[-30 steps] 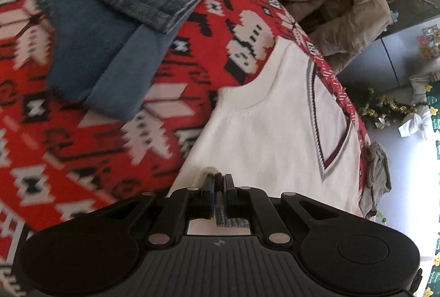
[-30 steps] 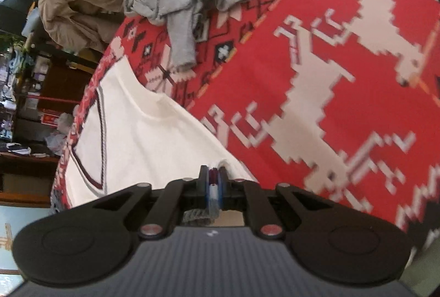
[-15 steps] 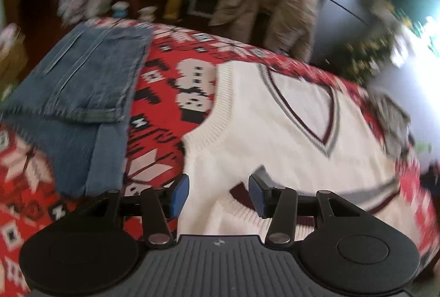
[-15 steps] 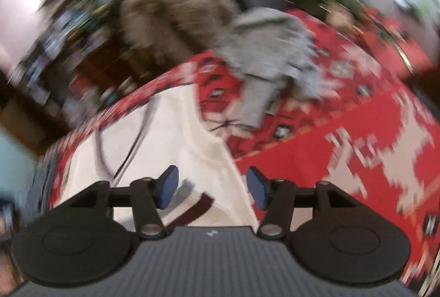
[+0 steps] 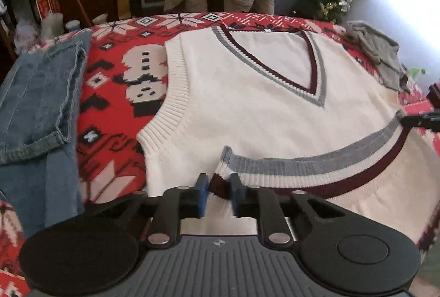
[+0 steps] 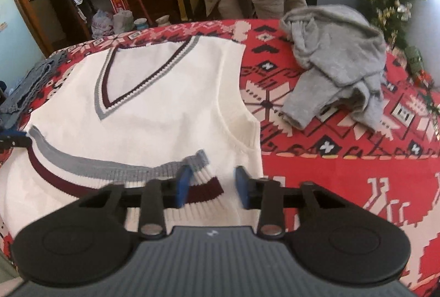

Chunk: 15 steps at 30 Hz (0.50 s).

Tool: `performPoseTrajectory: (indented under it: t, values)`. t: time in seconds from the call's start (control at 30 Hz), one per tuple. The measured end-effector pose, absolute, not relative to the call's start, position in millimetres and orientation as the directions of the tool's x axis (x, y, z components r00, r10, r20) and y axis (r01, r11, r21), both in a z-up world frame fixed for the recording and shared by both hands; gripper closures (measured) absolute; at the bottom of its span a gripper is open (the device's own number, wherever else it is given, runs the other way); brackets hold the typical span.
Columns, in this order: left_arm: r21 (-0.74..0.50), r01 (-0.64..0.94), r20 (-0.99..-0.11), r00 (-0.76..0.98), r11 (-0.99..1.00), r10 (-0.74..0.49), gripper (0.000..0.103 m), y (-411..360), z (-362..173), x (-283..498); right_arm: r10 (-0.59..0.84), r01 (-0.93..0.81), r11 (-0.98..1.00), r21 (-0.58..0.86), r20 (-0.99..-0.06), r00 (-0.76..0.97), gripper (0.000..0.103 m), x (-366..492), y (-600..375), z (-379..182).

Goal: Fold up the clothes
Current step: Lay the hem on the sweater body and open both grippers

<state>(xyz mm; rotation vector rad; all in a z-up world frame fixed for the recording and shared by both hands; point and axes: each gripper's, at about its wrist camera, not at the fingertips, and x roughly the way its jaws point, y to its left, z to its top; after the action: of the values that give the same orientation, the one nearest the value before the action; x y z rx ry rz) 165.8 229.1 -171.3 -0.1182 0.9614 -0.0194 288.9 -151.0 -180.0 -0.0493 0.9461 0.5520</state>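
I see the white vest lying flat on the red blanket, its hem folded up. My left gripper and right gripper both hang spread apart over hem corners. Jeans lie left, a grey top right.

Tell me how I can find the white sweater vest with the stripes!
Look at the red patterned blanket covering the surface. In its middle lies the white sweater vest, between folded blue jeans on one side and a crumpled grey garment on the other. It is the only white, flat-spread piece, with a grey and maroon V-neck and its striped hem folded up over the body.
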Motion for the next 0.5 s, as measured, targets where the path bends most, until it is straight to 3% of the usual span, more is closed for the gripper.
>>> performPoseTrajectory:
  t: [0.1, 0.27, 0.5]
  values:
    - [-0.123, -0.083, -0.806, 0.59, 0.989, -0.051, 0.096, 230.4, -163.3, 158.6, 0.422, -0.464, 0.865, 0.19, -0.777, 0.468, 0.096, 285.9, -150.6, -181.6]
    - [-0.167, -0.166, -0.734, 0.679, 0.972, -0.01, 0.097, 239.4, -135.2, 141.7, 0.447, -0.399, 0.882, 0.25, -0.707, 0.547, 0.097, 275.8, -162.9, -162.1]
    - [-0.116, -0.188, -0.799, 0.601, 0.975, 0.021, 0.097, 245.7, -168.5, 180.1, 0.409, -0.357, 0.904, 0.234, -0.715, 0.567, 0.097, 296.4, -153.4, -166.3]
